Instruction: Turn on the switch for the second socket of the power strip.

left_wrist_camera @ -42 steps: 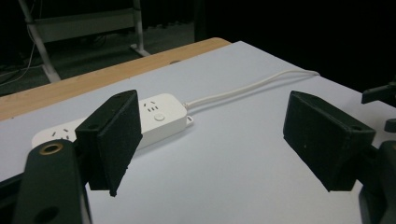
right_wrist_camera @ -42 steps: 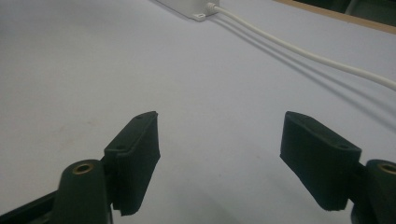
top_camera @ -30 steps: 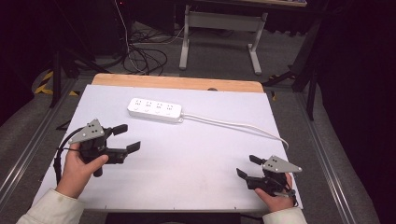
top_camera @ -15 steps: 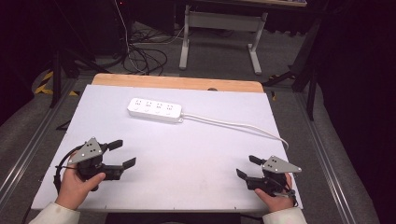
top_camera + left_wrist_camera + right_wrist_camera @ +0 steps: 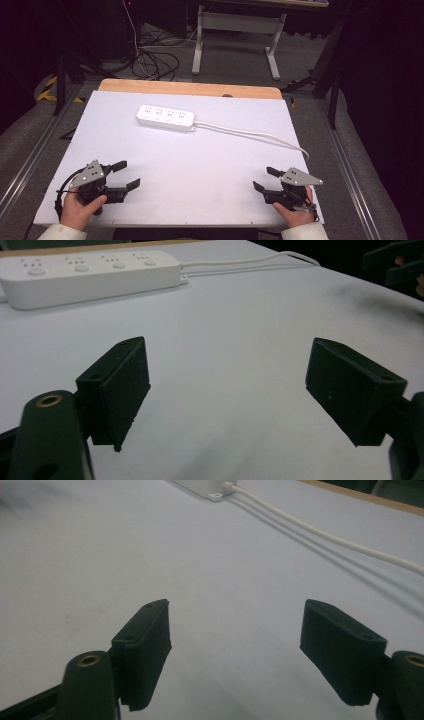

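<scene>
Power strip (image 5: pixel 165 118) lies crosswise, cord end rightward; left claw (image 5: pixel 126 174), right claw (image 5: pixel 263 179) released

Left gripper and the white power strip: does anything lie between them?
Nothing. In the high view, bare white table separates the open left gripper from the power strip; the left gripper view shows the same bare stretch.

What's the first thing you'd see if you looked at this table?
A white power strip lies toward the far side of the white table, its cord trailing off to the right edge. Near the front corners, the left gripper and the right gripper rest low in the person's hands, both open and holding nothing.
</scene>
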### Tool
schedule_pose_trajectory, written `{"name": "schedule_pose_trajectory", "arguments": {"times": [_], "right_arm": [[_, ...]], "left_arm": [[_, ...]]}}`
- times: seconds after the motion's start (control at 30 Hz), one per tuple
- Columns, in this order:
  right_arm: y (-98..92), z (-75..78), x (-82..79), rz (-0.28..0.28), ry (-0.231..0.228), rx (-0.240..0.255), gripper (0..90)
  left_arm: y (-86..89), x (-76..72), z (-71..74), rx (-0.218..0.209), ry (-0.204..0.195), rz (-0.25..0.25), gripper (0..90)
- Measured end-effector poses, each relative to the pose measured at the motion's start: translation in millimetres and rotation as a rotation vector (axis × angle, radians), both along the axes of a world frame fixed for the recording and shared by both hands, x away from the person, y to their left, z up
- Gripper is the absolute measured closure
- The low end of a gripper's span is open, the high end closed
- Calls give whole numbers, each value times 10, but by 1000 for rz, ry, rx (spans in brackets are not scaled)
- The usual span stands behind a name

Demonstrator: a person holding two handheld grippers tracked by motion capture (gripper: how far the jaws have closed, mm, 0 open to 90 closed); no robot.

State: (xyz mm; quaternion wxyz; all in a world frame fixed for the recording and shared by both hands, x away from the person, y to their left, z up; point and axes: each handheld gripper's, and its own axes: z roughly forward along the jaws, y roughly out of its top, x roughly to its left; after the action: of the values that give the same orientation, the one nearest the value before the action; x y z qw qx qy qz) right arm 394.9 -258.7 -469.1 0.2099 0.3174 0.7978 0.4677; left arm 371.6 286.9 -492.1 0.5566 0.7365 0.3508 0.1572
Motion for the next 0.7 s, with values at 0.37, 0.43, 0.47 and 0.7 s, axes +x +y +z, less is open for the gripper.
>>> {"name": "schedule_pose_trajectory", "arguments": {"times": [0.37, 0.43, 0.47, 0.7], "right_arm": [[5, -1, 5, 0, 0, -5, 285], [4, -1, 5, 1, 0, -3, 285], [3, -1, 5, 1, 0, -3, 285], [0, -3, 7, -1, 1, -1, 285]], "left_arm": [[-12, -45, 5, 85, -50, 38, 199], [-30, -60, 23, 106, -47, 44, 200], [-29, -62, 27, 112, -44, 46, 200], [11, -52, 42, 77, -6, 49, 201]]}}
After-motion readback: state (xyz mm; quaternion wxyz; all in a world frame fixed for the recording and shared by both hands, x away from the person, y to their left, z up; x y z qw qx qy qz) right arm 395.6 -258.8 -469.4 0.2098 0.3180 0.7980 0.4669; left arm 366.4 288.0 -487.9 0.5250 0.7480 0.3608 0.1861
